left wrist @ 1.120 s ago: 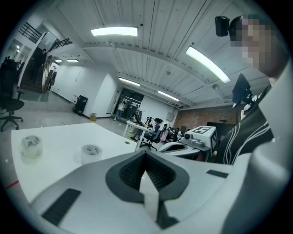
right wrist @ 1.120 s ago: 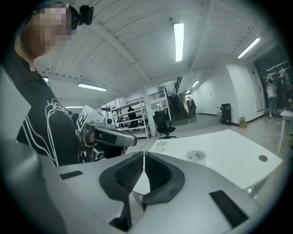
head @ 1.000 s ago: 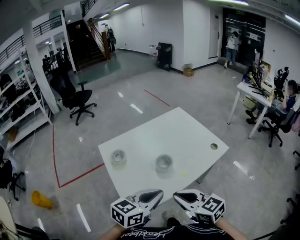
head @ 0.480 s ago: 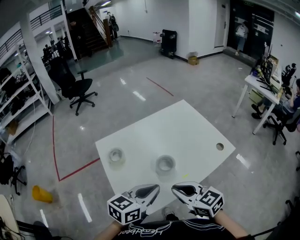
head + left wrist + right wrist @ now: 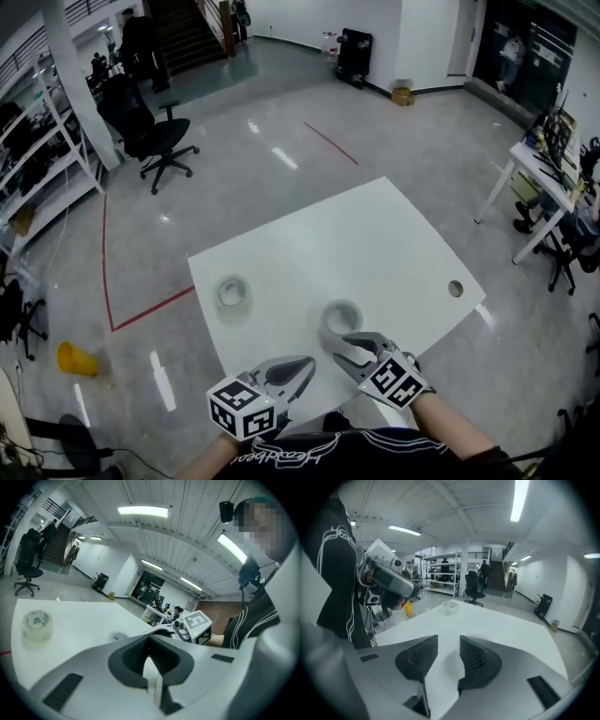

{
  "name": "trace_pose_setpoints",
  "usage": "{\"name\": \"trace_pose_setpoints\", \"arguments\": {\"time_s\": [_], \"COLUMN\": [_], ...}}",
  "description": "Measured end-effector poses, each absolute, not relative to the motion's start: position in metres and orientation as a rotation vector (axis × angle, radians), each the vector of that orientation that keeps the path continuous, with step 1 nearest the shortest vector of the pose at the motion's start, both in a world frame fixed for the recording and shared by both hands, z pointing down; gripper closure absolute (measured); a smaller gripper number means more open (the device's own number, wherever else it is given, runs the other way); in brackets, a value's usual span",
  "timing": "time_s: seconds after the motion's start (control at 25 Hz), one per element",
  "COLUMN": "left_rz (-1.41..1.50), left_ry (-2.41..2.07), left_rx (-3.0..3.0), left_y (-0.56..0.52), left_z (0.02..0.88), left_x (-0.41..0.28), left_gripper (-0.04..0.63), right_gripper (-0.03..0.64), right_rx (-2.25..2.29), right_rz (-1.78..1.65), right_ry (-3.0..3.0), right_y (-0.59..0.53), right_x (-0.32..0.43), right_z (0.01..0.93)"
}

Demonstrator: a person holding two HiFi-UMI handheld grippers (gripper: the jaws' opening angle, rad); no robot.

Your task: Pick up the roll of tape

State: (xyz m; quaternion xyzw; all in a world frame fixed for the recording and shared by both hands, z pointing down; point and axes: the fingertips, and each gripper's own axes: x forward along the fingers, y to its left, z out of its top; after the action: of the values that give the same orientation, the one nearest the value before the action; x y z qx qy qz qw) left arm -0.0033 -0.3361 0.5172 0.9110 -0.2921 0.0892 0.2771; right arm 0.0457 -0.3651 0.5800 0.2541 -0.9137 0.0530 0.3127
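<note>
**Two clear tape rolls, right gripper just at one of them**

Going left to right in the head view. A yellow thing lies on the floor well off to the left gripper's left, can't tell what it is. The white worktop holds two rolls of clear tape.

The left roll of tape sits flat, ahead of the left gripper and off to its left, well apart from it. In the left gripper view the same roll shows far out at the left. The left gripper has its pads pressed together with nothing between them, and it hangs over the near edge of the worktop.

The right roll of tape lies flat right at the tips of the right gripper, just ahead of them. In the right gripper view that gripper has its jaws opening, with a clear gap between the pads. There's a pale blurry shape low in that gap, probably the roll, and the pads aren't pressing on it. The other roll shows straight ahead, far across the worktop.

Further right, well past the right gripper, is a round cable hole near the worktop's corner.
</note>
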Motion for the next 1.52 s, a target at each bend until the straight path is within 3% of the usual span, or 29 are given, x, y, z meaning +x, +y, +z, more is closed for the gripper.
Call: {"name": "trace_pose_setpoints", "arguments": {"time_s": [0.52,1.04,1.52], "left_rz": [0.222,0.216,0.224], "left_ry": [-0.837,-0.836,-0.848], "left_rx": [2.378,2.362,2.404], "left_y": [-0.345,-0.345,-0.33], "left_z": [0.528,0.534,0.519], "left_x": [-0.024,-0.031,-0.035], "left_gripper": [0.592,0.592,0.592], "right_gripper": [0.465,0.499,0.514], "right_rx": [0.495,0.401,0.694], "right_rz": [-0.031,-0.137,0.138], "right_ry": [-2.122,-1.994,-2.252], "right_y": [-0.401,-0.401,-0.397], "right_x": [0.035,0.034,0.039], "right_z": [0.657,0.671,0.631]}}
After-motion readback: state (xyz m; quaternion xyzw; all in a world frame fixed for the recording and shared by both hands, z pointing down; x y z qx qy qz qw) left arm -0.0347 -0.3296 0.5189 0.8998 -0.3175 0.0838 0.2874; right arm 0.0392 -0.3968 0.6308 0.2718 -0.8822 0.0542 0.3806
